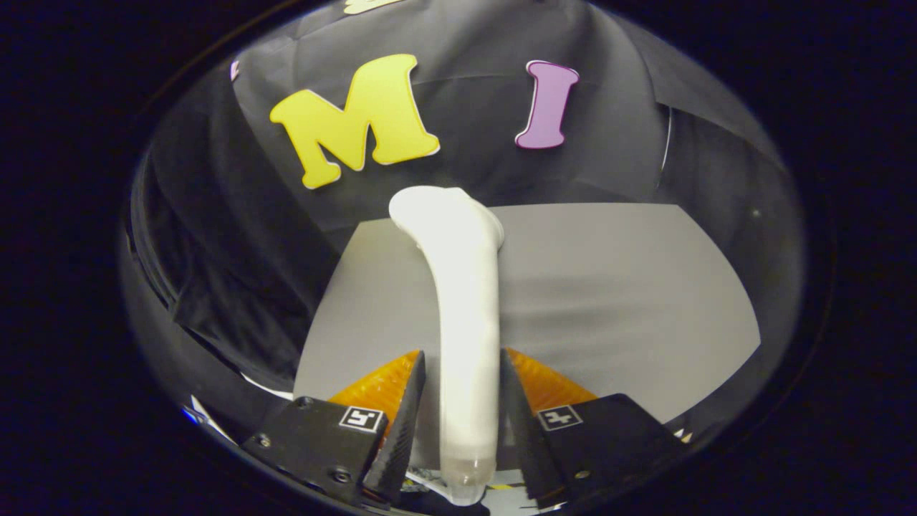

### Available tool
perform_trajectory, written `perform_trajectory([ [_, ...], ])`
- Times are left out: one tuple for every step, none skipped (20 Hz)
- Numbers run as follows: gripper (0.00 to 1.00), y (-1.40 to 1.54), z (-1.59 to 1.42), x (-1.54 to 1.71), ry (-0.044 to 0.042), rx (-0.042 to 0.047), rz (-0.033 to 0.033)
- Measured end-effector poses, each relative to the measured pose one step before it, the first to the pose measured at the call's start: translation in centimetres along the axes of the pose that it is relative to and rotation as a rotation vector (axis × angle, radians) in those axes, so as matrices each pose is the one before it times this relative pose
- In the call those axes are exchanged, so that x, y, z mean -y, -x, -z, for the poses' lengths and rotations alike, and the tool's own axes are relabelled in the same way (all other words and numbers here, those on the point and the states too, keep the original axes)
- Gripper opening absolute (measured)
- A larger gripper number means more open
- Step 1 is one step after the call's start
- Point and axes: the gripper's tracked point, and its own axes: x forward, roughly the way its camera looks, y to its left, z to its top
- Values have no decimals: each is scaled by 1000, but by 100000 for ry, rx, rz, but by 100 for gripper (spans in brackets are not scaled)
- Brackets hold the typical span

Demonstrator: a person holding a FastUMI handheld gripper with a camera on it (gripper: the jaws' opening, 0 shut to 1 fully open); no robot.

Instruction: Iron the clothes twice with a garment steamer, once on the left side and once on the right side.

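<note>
A white garment steamer [464, 301] stands up between my two fingers, its handle pinched by both of them and its bent head pointing away toward the booth wall. My gripper [462, 401] is shut on the handle near its lower end. Beyond and under the steamer lies a flat grey cloth [616, 287], smooth with a faint crease across its middle. The steamer's head sits over the far left part of that cloth, near its back edge. Whether the head touches the cloth I cannot tell.
Black cloth [236, 272] hangs in folds left of the grey cloth and behind it. The grey cloth stretches wide to the right of the steamer. A strip of pale surface [265, 388] shows at the cloth's near left corner.
</note>
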Motion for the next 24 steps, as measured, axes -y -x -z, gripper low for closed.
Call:
perform_trajectory([
  [59, 15, 151, 141, 2882, -451, 2795],
  [56, 21, -305, 53, 1724, 1628, 2049],
  [51, -6, 74, -344, -1181, 1226, 183],
  [45, 131, 94, -150, -1706, 209, 339],
  [40, 169, 183, 93, -2309, 310, -28],
  [38, 76, -6, -275, -2560, 353, -320],
  [36, 284, 317, -410, -1966, 456, -940],
  [36, 338, 282, -571, -2521, 423, -2095],
  [35, 662, 632, -674, -2758, 31, -2006],
  [35, 629, 703, -541, -2440, -187, -1400],
  [34, 467, 514, -436, -2512, 1041, -1638],
  [34, 476, 463, -850, -2208, 1089, -2796],
  [34, 597, 418, -922, -3194, 1652, -3013],
  [34, 705, 303, -780, -2330, 1756, -2385],
  [34, 880, 146, -526, -1556, 2738, -1392],
  [34, 725, -12, -400, 108, 2210, 12],
  [34, 950, 131, -230, 215, 1811, 1281],
  [34, 896, -111, -503, -550, 2206, 705],
  [34, 1514, 266, -615, -1379, 2147, -226],
  [34, 1192, -40, -801, -1934, 2089, -826],
  [34, 963, -124, -858, -1546, 1787, -1002],
  [34, 975, -64, -623, -747, 1984, -972],
  [34, 1252, -223, -932, -372, 2948, -1085],
  [34, 1077, -404, -1072, 286, 3104, -884],
])
